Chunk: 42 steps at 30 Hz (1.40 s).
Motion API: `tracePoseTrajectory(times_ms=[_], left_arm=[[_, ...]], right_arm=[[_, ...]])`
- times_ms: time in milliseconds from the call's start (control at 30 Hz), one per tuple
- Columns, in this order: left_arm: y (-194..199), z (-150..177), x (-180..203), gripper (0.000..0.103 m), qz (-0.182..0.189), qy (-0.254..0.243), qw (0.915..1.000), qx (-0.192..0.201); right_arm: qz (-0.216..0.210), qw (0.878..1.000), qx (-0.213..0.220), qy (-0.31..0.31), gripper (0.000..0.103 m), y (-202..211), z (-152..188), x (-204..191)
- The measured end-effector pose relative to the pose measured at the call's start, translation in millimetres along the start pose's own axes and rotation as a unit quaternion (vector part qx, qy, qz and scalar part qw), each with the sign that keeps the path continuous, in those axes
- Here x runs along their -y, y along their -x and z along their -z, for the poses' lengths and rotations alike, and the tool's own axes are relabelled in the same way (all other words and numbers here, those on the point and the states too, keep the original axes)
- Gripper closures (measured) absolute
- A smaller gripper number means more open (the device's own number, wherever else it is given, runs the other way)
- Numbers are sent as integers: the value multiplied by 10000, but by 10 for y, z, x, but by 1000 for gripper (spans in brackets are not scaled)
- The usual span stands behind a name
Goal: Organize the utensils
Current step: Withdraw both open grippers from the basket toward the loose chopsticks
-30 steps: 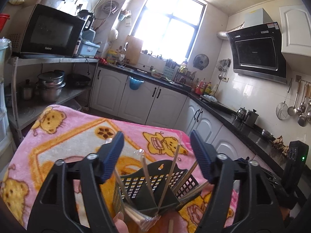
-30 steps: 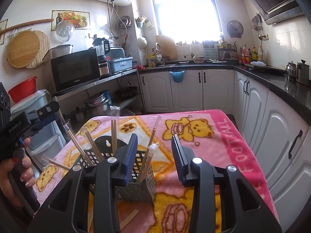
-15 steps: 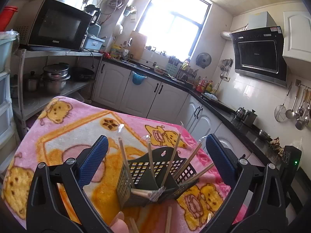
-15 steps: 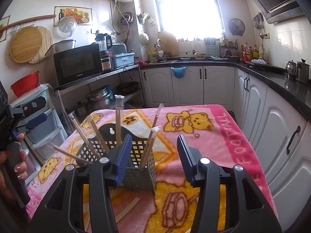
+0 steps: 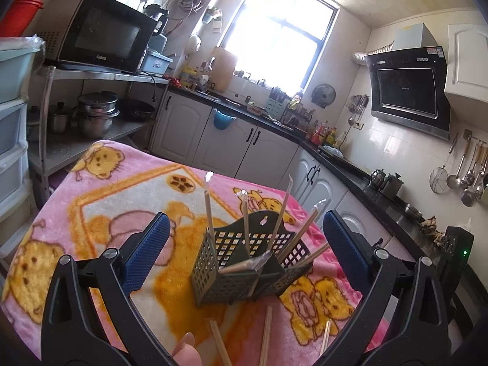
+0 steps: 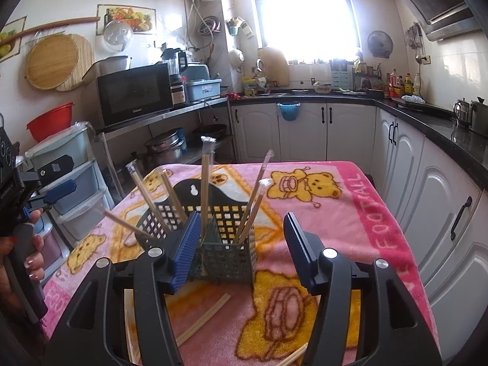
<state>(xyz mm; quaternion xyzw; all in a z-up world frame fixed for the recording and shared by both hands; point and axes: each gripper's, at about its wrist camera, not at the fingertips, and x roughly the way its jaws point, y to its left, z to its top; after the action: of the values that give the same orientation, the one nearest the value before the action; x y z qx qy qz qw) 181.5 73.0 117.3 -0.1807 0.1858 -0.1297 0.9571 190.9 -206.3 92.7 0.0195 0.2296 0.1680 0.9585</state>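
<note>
A dark plastic mesh utensil caddy (image 5: 244, 270) stands on the pink teddy-bear blanket (image 5: 116, 192). Several wrapped chopsticks (image 5: 210, 204) stick up out of its compartments. It also shows in the right wrist view (image 6: 227, 244), with chopsticks (image 6: 205, 183) leaning in it. Loose chopsticks (image 5: 266, 335) lie on the blanket in front of it, and also show in the right wrist view (image 6: 202, 320). My left gripper (image 5: 244, 253) is wide open and empty, held just short of the caddy. My right gripper (image 6: 241, 253) is open and empty, close behind the caddy.
The blanket-covered table (image 6: 360, 207) ends near white cabinets (image 6: 442, 244) on the right. A metal shelf with a microwave (image 5: 103, 36) and pots (image 5: 94, 116) stands to the left. Plastic drawers (image 6: 73, 183) sit beside the table. A hand holds the left gripper's handle (image 6: 18, 222).
My left gripper has opened wide and drawn back from the caddy, with a wrapped pair now resting in the caddy. My right gripper has opened a little and drawn back slightly.
</note>
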Motion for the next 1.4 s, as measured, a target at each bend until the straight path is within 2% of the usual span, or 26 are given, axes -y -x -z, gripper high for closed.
tracePoseTrajectory(times_ms=[633,1400], left_arm=[[143,353,-65,10,-134,-25,9993,-351],[159,809,-279,10,-421,249,9952,-847]], right_arm=[[-185,9994,-239,147,48,69,245,-172],[-310,9964,-760,214,48,-29,631,-245]])
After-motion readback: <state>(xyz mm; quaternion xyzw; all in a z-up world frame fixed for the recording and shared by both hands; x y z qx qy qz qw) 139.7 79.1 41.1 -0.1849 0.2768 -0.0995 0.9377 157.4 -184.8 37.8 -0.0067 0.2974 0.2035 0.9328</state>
